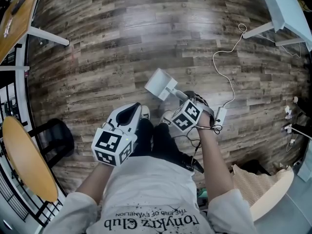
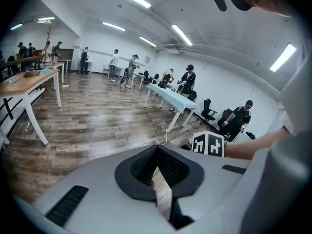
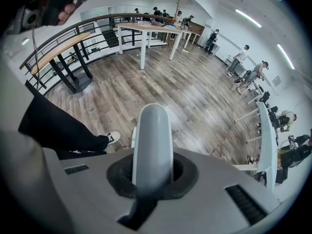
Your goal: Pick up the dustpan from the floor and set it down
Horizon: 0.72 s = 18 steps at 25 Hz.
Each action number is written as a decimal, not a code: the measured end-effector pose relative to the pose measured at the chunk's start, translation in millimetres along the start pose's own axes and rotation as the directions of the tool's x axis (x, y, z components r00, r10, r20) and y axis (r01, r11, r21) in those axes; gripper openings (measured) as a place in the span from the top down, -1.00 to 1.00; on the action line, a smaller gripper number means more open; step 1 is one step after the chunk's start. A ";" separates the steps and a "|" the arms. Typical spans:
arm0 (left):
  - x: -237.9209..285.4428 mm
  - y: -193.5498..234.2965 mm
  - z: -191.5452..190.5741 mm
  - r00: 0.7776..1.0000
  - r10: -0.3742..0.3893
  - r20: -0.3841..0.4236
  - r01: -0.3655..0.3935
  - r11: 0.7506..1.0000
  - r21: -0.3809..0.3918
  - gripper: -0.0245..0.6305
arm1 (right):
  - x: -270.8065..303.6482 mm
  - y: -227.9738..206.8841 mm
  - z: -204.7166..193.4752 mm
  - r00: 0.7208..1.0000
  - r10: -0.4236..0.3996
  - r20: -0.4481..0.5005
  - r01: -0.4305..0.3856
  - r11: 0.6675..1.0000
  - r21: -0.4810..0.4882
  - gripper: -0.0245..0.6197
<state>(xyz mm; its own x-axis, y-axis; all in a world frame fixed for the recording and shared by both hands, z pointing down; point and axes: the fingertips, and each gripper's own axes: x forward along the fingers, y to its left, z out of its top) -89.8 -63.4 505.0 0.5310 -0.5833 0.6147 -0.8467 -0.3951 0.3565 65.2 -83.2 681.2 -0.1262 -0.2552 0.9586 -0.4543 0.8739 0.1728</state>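
Note:
A white dustpan [image 1: 158, 84] with a pale grey handle [image 1: 178, 94] is over the wood floor, just ahead of the person's shoes [image 1: 145, 112]. My right gripper [image 1: 187, 102] points steeply down and is shut on that handle. In the right gripper view the rounded handle [image 3: 152, 145] fills the gap between the jaws and hides most of the pan. I cannot tell whether the pan touches the floor. My left gripper [image 1: 130, 113] hangs to the left of the dustpan, apart from it. Its pads [image 2: 168, 167] meet, with nothing between them.
A white cable [image 1: 229, 57] runs across the floor to a power strip [image 1: 220, 115] right of my right gripper. A white table [image 1: 282, 6] stands at the top right, a wooden table [image 1: 14, 13] at the top left, a round wooden table [image 1: 27, 162] and a black chair [image 1: 56, 138] at the left.

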 end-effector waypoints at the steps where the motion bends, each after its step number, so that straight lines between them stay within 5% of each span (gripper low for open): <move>1: -0.1 -0.3 0.2 1.000 0.001 0.001 -0.001 1.000 -0.001 0.85 | 0.0 -0.5 -1.0 1.000 -0.003 -0.002 0.003 1.000 0.000 0.83; 4: -0.2 0.0 0.2 1.000 0.005 0.000 -0.004 1.000 -0.002 0.85 | -0.3 -0.4 -3.3 1.000 0.013 -0.005 -0.013 1.000 0.011 0.79; 6: 0.0 0.8 -0.6 1.000 0.006 -0.001 -0.006 1.000 -0.003 0.85 | 0.2 2.6 -4.3 0.999 0.042 -0.008 -0.042 0.999 0.023 0.55; 18: -2.0 -0.6 0.8 1.000 0.000 0.005 0.000 1.000 0.005 0.85 | -6.1 3.2 1.0 0.997 0.064 0.047 -0.067 0.996 0.064 0.25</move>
<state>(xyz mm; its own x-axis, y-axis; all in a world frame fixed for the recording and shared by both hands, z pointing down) -90.4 -62.6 503.0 0.5308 -0.5868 0.6115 -0.8467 -0.3981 0.3529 63.6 -79.2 675.6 -0.1962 -0.2180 0.9560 -0.5000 0.8610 0.0937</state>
